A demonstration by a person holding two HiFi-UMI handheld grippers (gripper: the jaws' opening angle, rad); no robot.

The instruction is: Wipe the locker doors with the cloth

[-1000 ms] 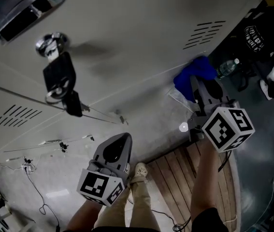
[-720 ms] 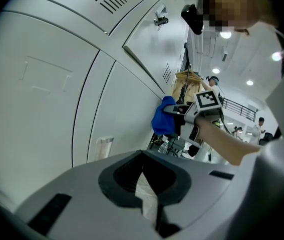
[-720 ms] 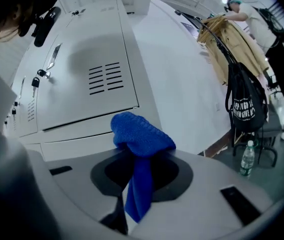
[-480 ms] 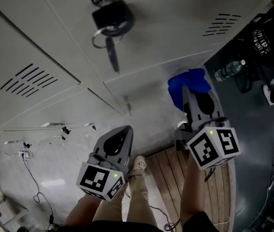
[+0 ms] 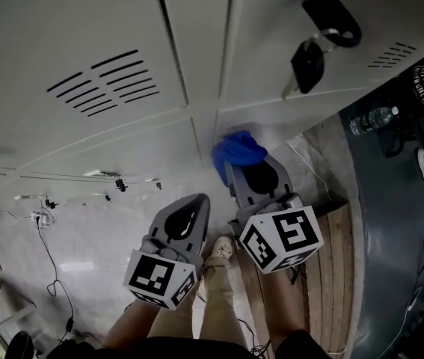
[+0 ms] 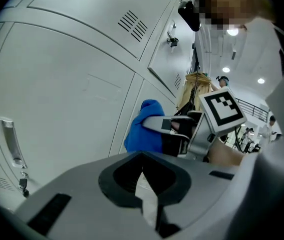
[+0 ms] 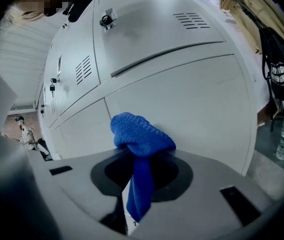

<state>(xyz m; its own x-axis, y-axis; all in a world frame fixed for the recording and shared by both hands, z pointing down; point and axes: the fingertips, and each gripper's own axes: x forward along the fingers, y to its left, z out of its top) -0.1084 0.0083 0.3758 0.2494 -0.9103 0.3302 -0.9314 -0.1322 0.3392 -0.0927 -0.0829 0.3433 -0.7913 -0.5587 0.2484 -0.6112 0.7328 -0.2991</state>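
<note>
The left gripper (image 6: 142, 158) is held back from the lockers, its jaws brought together on nothing. Further ahead, the blue cloth (image 7: 140, 133) is clamped in the jaws of the right gripper (image 7: 134, 159) and bunched against a lower locker door (image 7: 192, 99).

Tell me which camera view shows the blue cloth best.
The right gripper view: the blue cloth sits large and central, pinched in the right gripper. The head view shows only a small bunch beyond that gripper; the left gripper view shows it from the side.
</note>
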